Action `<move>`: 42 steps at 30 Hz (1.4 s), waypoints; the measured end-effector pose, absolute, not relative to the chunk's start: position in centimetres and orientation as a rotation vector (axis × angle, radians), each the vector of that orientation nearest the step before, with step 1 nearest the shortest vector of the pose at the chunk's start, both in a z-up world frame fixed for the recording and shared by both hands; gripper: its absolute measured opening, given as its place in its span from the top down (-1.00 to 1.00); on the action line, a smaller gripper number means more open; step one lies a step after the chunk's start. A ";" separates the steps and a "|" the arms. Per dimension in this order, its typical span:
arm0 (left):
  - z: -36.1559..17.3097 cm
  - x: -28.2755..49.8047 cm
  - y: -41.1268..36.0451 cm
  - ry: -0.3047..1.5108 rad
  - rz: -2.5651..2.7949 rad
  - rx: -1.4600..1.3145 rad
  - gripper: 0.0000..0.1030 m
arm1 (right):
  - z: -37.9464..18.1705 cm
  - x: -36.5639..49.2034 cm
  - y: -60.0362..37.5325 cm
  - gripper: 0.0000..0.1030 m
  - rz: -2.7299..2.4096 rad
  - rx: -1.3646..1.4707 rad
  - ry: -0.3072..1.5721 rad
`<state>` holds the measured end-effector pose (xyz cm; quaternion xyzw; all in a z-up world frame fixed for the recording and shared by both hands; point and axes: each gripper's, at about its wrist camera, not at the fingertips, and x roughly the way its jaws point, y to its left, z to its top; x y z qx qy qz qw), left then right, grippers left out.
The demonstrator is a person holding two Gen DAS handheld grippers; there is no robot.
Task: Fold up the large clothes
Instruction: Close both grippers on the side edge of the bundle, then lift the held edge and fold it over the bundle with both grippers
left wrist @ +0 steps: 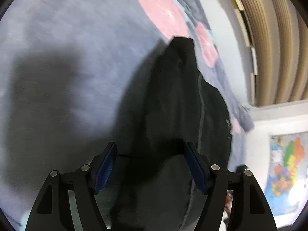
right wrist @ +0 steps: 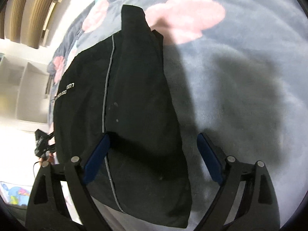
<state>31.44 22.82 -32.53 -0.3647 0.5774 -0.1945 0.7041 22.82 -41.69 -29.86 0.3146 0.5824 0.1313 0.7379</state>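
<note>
Black garment (right wrist: 138, 100) folded on grey blanket (right wrist: 240, 96) near its edge; left gripper (left wrist: 151, 163) and right gripper (right wrist: 154, 157) both released above it.

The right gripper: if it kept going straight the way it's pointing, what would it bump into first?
Most likely the folded black garment on the grey floral blanket. The right gripper is open, with the garment's right side between its fingers; depth is hard to judge.

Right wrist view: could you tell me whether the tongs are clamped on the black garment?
No, the right tongs stand open above the black garment, pads apart.
</note>
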 end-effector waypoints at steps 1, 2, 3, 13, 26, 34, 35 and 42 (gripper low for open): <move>-32.8 31.8 22.2 1.305 -0.433 -0.787 -0.43 | -30.3 23.1 -41.5 -0.77 0.299 0.694 1.291; -33.1 32.1 21.6 1.323 -0.434 -0.767 -0.43 | -30.7 23.4 -41.3 -0.79 0.307 0.697 1.302; -33.5 32.5 20.9 1.342 -0.445 -0.754 -0.43 | -31.0 23.6 -41.2 -0.83 0.317 0.709 1.305; -34.0 34.2 18.7 1.359 -0.501 -0.762 -0.43 | -28.0 22.9 -42.8 -0.86 0.334 0.808 1.215; -34.6 34.8 18.1 1.384 -0.505 -0.781 -0.43 | -32.4 26.2 -39.2 -0.94 0.424 0.830 1.291; -34.8 35.4 17.6 1.382 -0.494 -0.791 -0.43 | -32.9 26.8 -38.2 -0.90 0.450 0.814 1.303; -35.0 35.4 17.6 1.385 -0.488 -0.789 -0.43 | -32.8 26.6 -38.3 -0.87 0.446 0.810 1.298; -30.7 33.9 15.3 1.283 -0.389 -0.628 0.36 | -29.8 24.5 -38.3 0.19 0.397 0.743 1.212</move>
